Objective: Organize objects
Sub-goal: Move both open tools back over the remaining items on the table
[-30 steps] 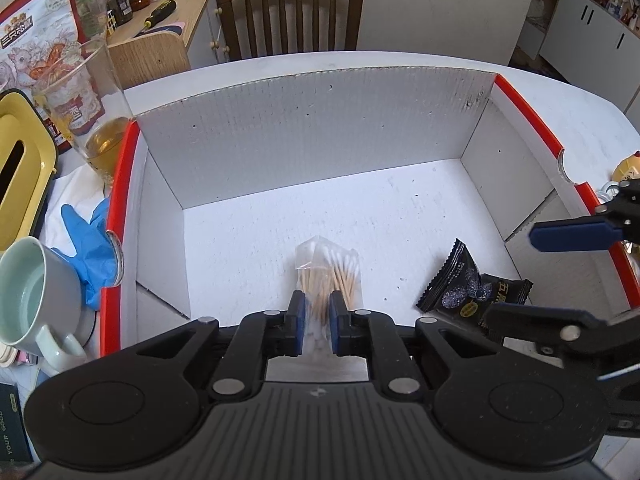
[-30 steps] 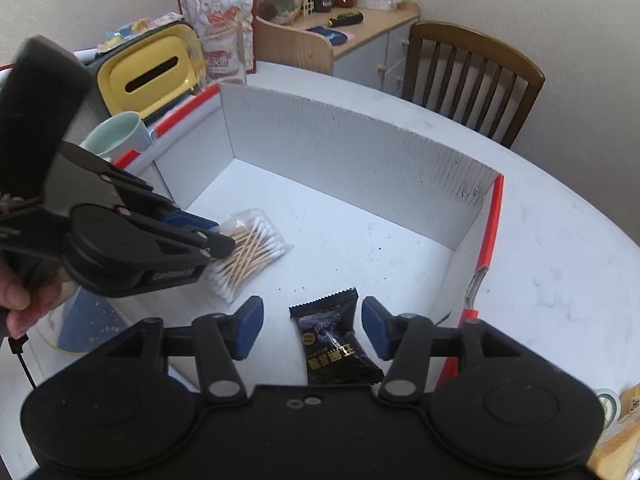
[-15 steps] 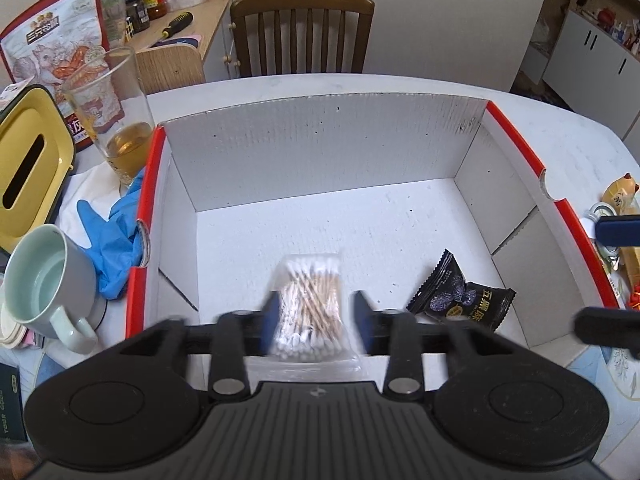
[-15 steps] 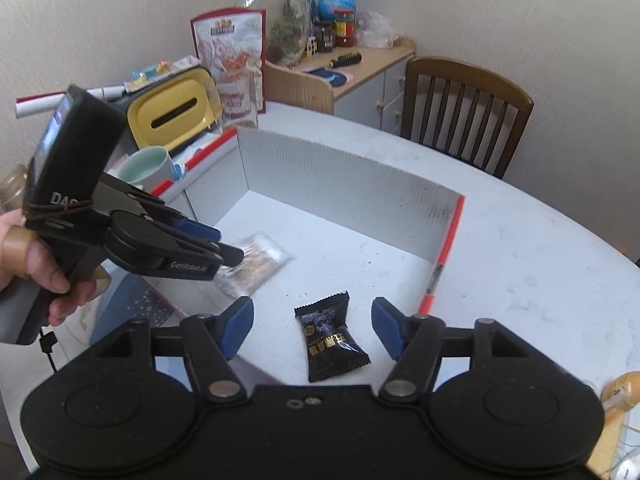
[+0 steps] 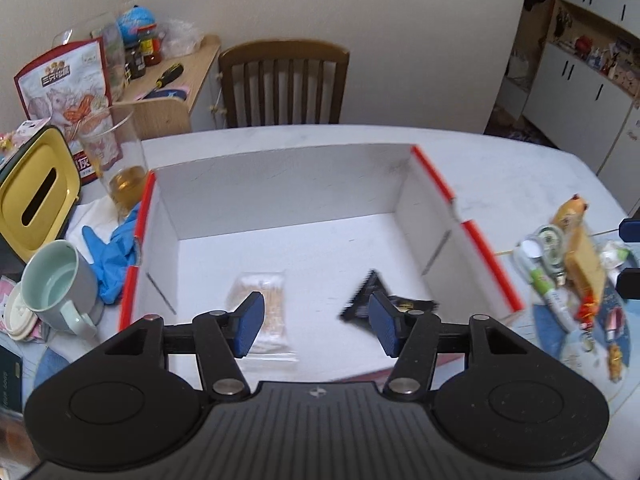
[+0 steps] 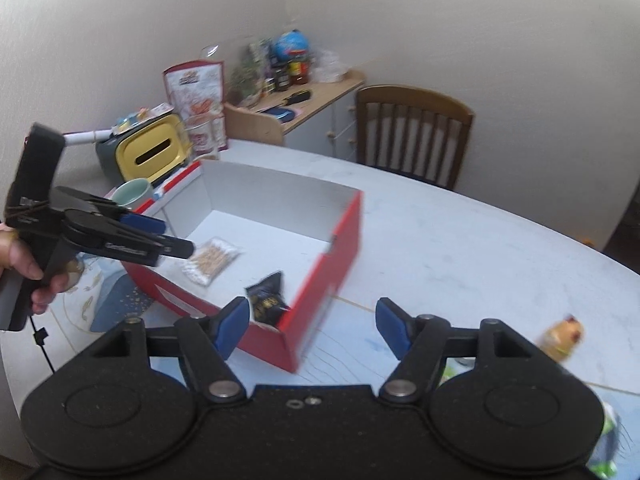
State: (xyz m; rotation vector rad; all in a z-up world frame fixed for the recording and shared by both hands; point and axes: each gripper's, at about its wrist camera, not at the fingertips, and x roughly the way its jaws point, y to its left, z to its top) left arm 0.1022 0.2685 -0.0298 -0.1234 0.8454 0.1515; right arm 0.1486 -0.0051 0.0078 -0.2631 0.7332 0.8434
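Both claws hang spread and empty, jaws having just opened: left claw (image 5: 316, 322), right claw (image 6: 310, 326). Risk: heading for the clutter (image 5: 568, 264) at right of frame, either could clip the box wall (image 5: 486, 264). Cotton swab packet (image 5: 264, 312) and black snack packet (image 5: 384, 304) lie on the box floor, below the left claw's tips.

Left hand-held gripper (image 5: 316, 326) tips downward, blue pads (image 5: 250, 324) spread apart, jaws just been opening, nothing pinched between them. Seen from the right wrist view, it sits at the left edge, a hand (image 6: 24, 268) wrapped round its black handle, fingers curled underneath. Right hand-held gripper (image 6: 312, 328) also angles down, jaws just been opening too, pads (image 6: 394, 330) wide apart, nothing gripped between them.
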